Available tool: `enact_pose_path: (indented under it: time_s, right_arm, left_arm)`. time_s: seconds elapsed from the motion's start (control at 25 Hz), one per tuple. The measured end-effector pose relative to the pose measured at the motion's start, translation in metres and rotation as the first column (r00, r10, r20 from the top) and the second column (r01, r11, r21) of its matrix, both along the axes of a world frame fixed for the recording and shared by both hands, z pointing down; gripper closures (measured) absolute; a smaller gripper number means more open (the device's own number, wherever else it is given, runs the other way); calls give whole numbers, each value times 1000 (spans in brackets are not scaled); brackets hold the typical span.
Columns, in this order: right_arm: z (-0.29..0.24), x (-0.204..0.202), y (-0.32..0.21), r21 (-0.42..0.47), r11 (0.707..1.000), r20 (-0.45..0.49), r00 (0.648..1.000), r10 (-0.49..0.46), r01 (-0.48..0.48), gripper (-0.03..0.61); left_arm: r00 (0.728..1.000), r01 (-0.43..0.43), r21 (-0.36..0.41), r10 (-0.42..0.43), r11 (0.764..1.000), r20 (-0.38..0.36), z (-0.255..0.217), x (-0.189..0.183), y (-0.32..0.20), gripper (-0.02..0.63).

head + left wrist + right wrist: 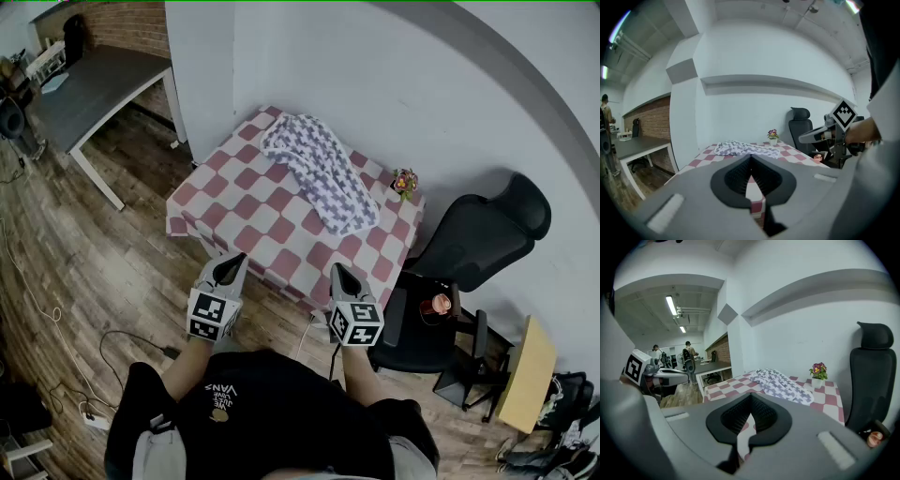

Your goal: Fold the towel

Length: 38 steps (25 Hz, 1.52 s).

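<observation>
A crumpled grey-and-white patterned towel (321, 172) lies along the far side of a table covered in a red-and-white checked cloth (272, 234). It shows as a low heap in the left gripper view (740, 148) and the right gripper view (783, 386). My left gripper (231, 266) hovers just short of the table's near edge, shut and empty. My right gripper (342, 277) hangs beside it to the right, also shut with nothing in it. Both stand well short of the towel.
A small flower pot (405, 183) stands at the table's far right corner. A black office chair (469, 253) sits right of the table, a grey desk (89, 89) at the far left. Cables (56, 319) trail on the wooden floor. People stand far off (686, 352).
</observation>
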State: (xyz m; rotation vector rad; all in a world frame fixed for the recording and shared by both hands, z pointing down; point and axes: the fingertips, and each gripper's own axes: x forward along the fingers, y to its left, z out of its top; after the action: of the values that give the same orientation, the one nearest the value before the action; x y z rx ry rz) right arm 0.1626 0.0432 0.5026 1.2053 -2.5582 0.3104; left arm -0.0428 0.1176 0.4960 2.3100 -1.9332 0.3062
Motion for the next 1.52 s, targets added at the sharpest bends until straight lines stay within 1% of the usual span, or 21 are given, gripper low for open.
enact_pose_path:
  time_s: [0.08, 0.16, 0.2, 0.24, 0.28, 0.32, 0.36, 0.4, 0.56, 0.64, 0.72, 0.88, 0.96, 1.08, 1.2, 1.36, 1.44, 1.52]
  right_arm:
    - [-2, 2, -4, 0, 1000, 24, 999, -21, 21, 574]
    - [-4, 4, -11, -3, 1000, 58, 998, -21, 21, 574]
    - [-4, 6, -17, -10, 1000, 74, 997, -7, 8, 574]
    - [-3, 7, -24, -23, 1000, 87, 996, 13, -11, 574]
    - [-2, 7, -30, -37, 999, 97, 995, 33, -29, 564]
    - [0, 6, -36, -50, 998, 107, 993, 49, -44, 461]
    - [1, 4, -41, -60, 997, 113, 992, 62, -55, 395]
    - [3, 2, -46, -69, 995, 115, 991, 74, -66, 385]
    - [5, -7, -65, -100, 985, 113, 982, 149, -138, 385]
    - [4, -12, -74, -108, 976, 117, 973, 199, -187, 385]
    - [4, -12, -81, -114, 961, 122, 957, 264, -250, 385]
    - [8, -9, -89, -132, 915, 128, 909, 397, -381, 385]
    - [11, -5, -88, -139, 889, 116, 885, 452, -436, 386]
    - [18, 5, -82, -145, 852, 76, 852, 517, -504, 387]
    - [27, 21, -83, -159, 823, 45, 829, 557, -545, 387]
    - [41, 49, -93, -194, 786, 21, 799, 601, -586, 387]
    - [50, 60, -103, -210, 778, 20, 793, 609, -592, 387]
    - [60, 70, -116, -225, 778, 9, 797, 604, -587, 387]
  left_arm:
    - [1000, -7, 24, 7, 1000, -14, -6, 6, -2, 612]
    - [999, -20, 58, 22, 998, -41, -12, 12, -6, 609]
    - [998, -23, 69, 27, 997, -58, -13, 13, -9, 572]
    - [997, -22, 69, 27, 997, -71, -12, 12, -14, 465]
    - [997, -19, 60, 24, 998, -78, -10, 10, -18, 377]
    - [997, -20, 48, 24, 999, -79, -6, 7, -22, 370]
    - [997, -25, 38, 28, 999, -77, -3, 4, -27, 370]
    - [997, -34, 29, 37, 999, -75, -1, 1, -31, 370]
    - [992, -101, 0, 101, 995, -71, 2, -16, -55, 368]
    - [987, -144, -6, 143, 990, -73, 1, -27, -70, 368]
    - [978, -197, -13, 196, 980, -71, 2, -36, -85, 368]
    - [948, -314, -27, 312, 949, -55, 2, -48, -116, 368]
    - [926, -376, -30, 374, 926, -48, 1, -49, -130, 368]
    - [886, -463, -41, 461, 885, -50, 6, -42, -147, 368]
    - [856, -516, -66, 513, 854, -64, 17, -23, -160, 368]
    - [815, -580, -93, 576, 810, -61, 28, 15, -175, 368]
    - [805, -594, -104, 591, 798, -58, 33, 33, -185, 368]
    - [798, -602, -125, 600, 789, -53, 42, 53, -195, 368]
